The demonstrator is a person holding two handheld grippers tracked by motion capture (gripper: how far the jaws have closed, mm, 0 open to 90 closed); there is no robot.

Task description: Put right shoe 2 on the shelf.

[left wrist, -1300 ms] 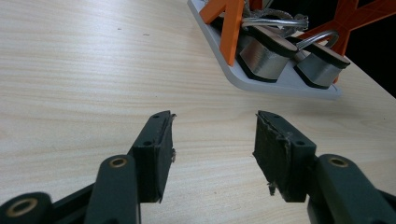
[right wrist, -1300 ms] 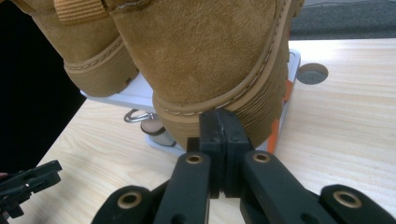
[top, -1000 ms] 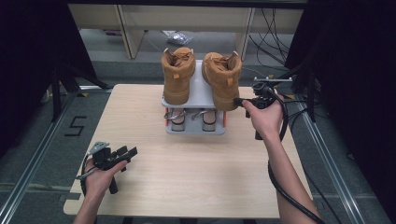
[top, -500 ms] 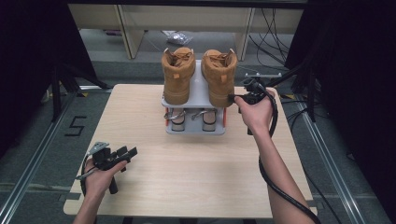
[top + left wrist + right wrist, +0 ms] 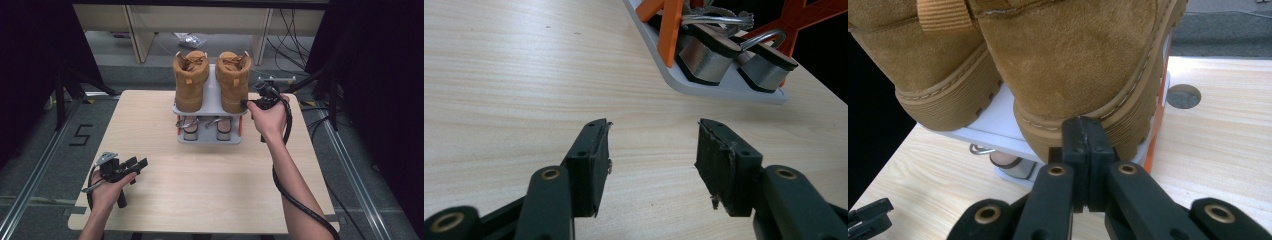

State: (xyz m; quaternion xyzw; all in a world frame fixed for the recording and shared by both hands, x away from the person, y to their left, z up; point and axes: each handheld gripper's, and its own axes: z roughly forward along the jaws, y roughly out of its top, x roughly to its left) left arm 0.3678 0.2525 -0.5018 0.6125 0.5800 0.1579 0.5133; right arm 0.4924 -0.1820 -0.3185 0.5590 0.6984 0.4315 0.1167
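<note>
Two tan suede boots stand side by side on the top shelf (image 5: 212, 95) of a small grey rack, the left boot (image 5: 190, 80) and the right boot (image 5: 233, 80). My right gripper (image 5: 245, 103) is shut with nothing between its jaws. In the right gripper view its tip (image 5: 1084, 130) sits right at the heel sole of the right boot (image 5: 1073, 55); I cannot tell if it touches. My left gripper (image 5: 141, 163) rests low at the table's front left, open. In the left gripper view its jaws (image 5: 651, 145) stand wide apart over bare wood.
On the rack's lower level lie two silver shoes (image 5: 191, 128) (image 5: 223, 128) between orange supports (image 5: 671, 30). A round hole (image 5: 1183, 96) is in the tabletop right of the rack. Cables hang behind the table's far right corner (image 5: 280, 80).
My right hand has moved left with its shut gripper, from beside the rack up to the heel of the right boot. The left hand has stayed put.
</note>
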